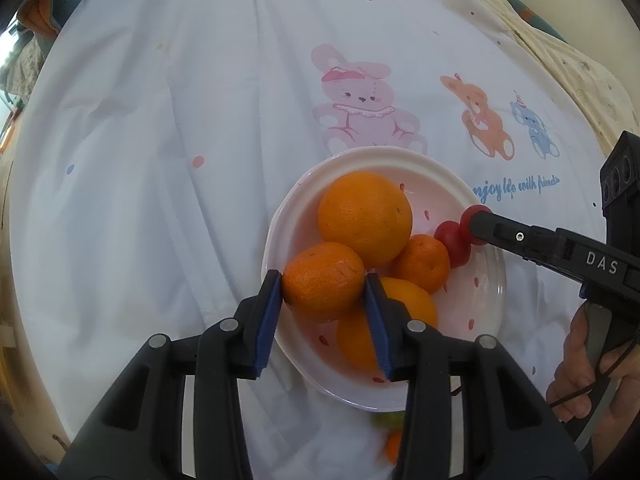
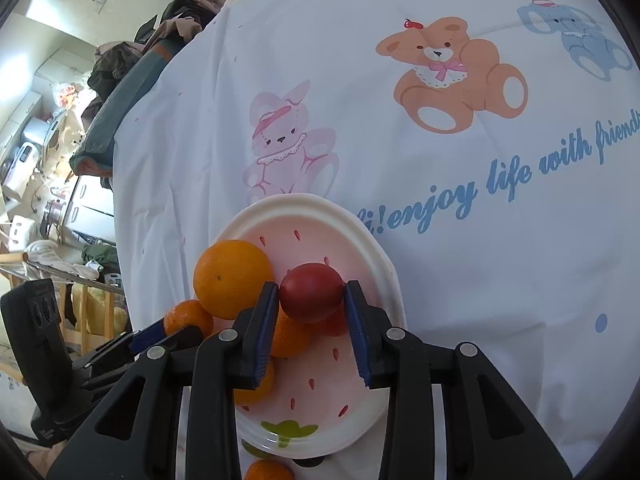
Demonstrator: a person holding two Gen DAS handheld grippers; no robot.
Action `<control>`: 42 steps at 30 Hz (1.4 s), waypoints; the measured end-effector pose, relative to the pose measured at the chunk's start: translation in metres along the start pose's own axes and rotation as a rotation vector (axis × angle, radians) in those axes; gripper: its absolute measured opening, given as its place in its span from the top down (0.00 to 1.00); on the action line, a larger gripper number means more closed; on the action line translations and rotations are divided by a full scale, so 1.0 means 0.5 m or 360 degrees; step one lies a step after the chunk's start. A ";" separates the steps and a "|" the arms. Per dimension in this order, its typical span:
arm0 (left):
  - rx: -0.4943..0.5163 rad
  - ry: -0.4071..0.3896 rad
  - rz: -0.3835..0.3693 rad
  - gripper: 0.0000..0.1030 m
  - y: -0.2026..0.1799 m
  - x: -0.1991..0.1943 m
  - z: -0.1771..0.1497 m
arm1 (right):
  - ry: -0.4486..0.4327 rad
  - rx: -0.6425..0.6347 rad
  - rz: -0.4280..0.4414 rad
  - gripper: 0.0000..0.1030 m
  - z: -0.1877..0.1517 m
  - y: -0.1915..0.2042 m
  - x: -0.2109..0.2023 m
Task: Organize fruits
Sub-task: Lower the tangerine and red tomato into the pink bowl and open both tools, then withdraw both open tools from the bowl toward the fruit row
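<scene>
A mandarin (image 1: 324, 280) and a red fruit (image 2: 312, 296) hang over the plate (image 1: 486, 304), pinched in the jaws of the left gripper (image 1: 324, 292) and right gripper (image 2: 312, 300); next, seemingly, both let go gently.

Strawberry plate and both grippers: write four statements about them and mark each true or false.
1. The left gripper is closed on a small orange. True.
2. The right gripper holds a banana. False: it grips a red fruit.
3. The plate is bare of fruit. False: several oranges lie in it, the largest orange among them.
4. The plate rests on a white cloth printed with cartoon animals. True.
</scene>
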State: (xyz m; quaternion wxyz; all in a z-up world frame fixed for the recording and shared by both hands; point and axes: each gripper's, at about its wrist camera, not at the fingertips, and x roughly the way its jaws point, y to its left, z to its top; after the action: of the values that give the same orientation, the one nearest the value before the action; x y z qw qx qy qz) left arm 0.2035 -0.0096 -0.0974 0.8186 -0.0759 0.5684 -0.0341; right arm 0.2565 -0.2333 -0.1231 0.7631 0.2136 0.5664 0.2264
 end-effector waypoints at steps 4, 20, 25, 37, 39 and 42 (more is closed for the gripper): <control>-0.0011 0.0016 -0.0008 0.63 0.002 0.000 0.001 | -0.0008 -0.0011 0.0012 0.58 0.001 0.004 -0.004; 0.0034 -0.0080 0.0071 0.25 -0.011 -0.048 -0.005 | -0.0124 -0.0098 -0.0016 0.25 -0.004 0.040 -0.073; 0.0018 -0.0133 0.0053 0.25 -0.010 -0.091 -0.021 | -0.0170 -0.0135 -0.0030 0.23 -0.033 0.060 -0.121; 0.0099 -0.0258 0.0165 0.25 -0.012 -0.227 -0.105 | -0.0268 -0.0153 -0.0041 0.23 -0.116 0.082 -0.214; 0.0104 -0.0266 0.0183 0.25 -0.008 -0.243 -0.125 | -0.0258 -0.0159 -0.0033 0.23 -0.136 0.086 -0.222; 0.0055 -0.0275 0.0184 0.25 0.000 -0.265 -0.150 | -0.0284 -0.0165 0.0001 0.23 -0.163 0.094 -0.246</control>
State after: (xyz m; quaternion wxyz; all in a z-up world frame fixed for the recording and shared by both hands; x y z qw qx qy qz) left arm 0.0869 0.0028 -0.0004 0.8663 -0.0316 0.4984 0.0100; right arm 0.1420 -0.2621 -0.0231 0.8205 0.1934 0.4835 0.2359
